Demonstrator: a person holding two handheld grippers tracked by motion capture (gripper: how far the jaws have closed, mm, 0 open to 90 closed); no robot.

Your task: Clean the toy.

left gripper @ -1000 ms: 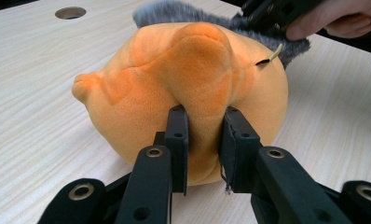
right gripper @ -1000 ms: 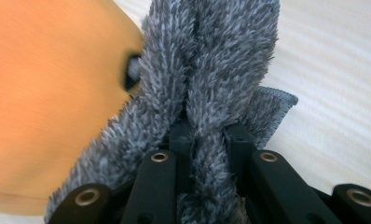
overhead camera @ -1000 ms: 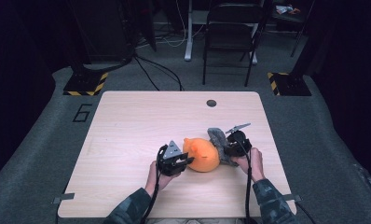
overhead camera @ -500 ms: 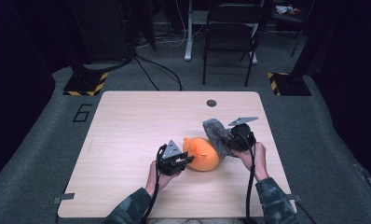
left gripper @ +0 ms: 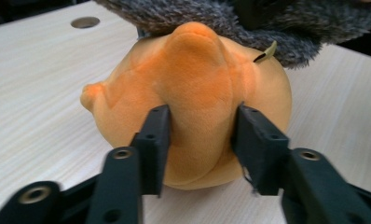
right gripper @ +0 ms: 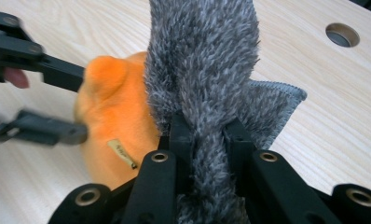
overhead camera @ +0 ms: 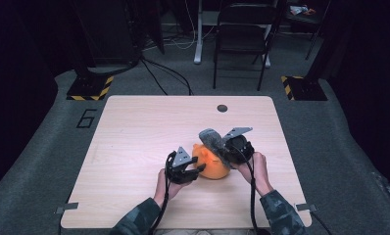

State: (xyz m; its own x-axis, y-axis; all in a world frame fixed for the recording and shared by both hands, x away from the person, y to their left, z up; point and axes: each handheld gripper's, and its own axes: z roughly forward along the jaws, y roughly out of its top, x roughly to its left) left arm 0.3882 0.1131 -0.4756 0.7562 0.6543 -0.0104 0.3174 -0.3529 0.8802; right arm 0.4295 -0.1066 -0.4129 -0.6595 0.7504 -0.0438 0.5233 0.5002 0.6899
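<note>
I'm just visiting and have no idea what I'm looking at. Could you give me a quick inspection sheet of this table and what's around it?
Surface: pale wood table, round hole near the far edge.
Job's things: orange plush toy on the table; grey fuzzy cloth draped over its top.
Clutter: nothing seen.
Grippers: left gripper pinches a fold of the toy; right gripper clamps the cloth.
Cables: one trails from each gripper toward the person; others lie on the floor beyond.
Surroundings: dark room, grey carpet, black chair, striped floor plates.

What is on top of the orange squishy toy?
A fuzzy grey cloth lies over the orange plush toy, pinched by the right gripper. The toy's far side beneath the cloth is hidden.
</note>
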